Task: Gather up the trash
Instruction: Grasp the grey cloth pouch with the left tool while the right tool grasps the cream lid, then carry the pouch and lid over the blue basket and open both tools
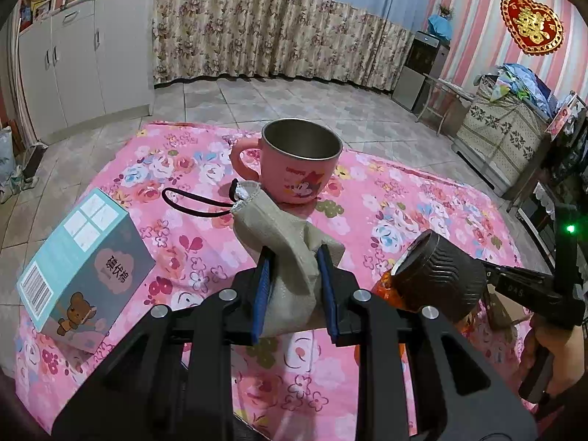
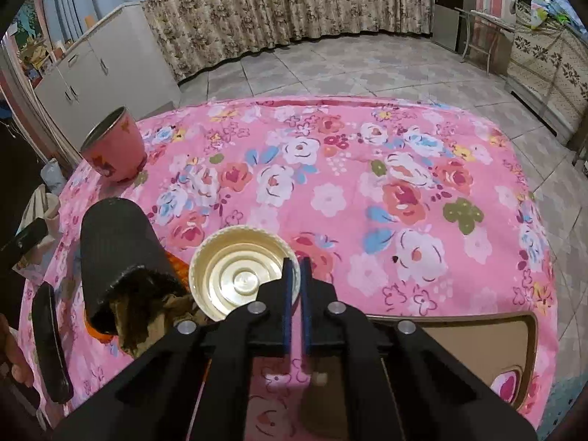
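Observation:
My left gripper (image 1: 294, 253) is shut on a beige drawstring pouch (image 1: 279, 228), whose black cord loops out to the left over the pink floral tablecloth (image 1: 386, 213). In the right wrist view my right gripper (image 2: 296, 262) is shut on the right rim of a pale gold jar lid (image 2: 239, 275) lying hollow side up. Left of the lid a dark ribbed paper cup (image 2: 121, 253) lies tipped, with crumpled brown scraps (image 2: 147, 316) in its mouth and an orange wrapper (image 2: 176, 261) under it. The same cup (image 1: 441, 275) hides the right gripper's fingertips in the left wrist view.
A pink cartoon mug (image 1: 301, 161) with a steel lining stands upright behind the pouch. At the left edge of the table sits a teal carton (image 1: 84, 264). A brown board with a pale rim (image 2: 459, 334) lies by the near right. Tiled floor, white cabinets and curtains surround the table.

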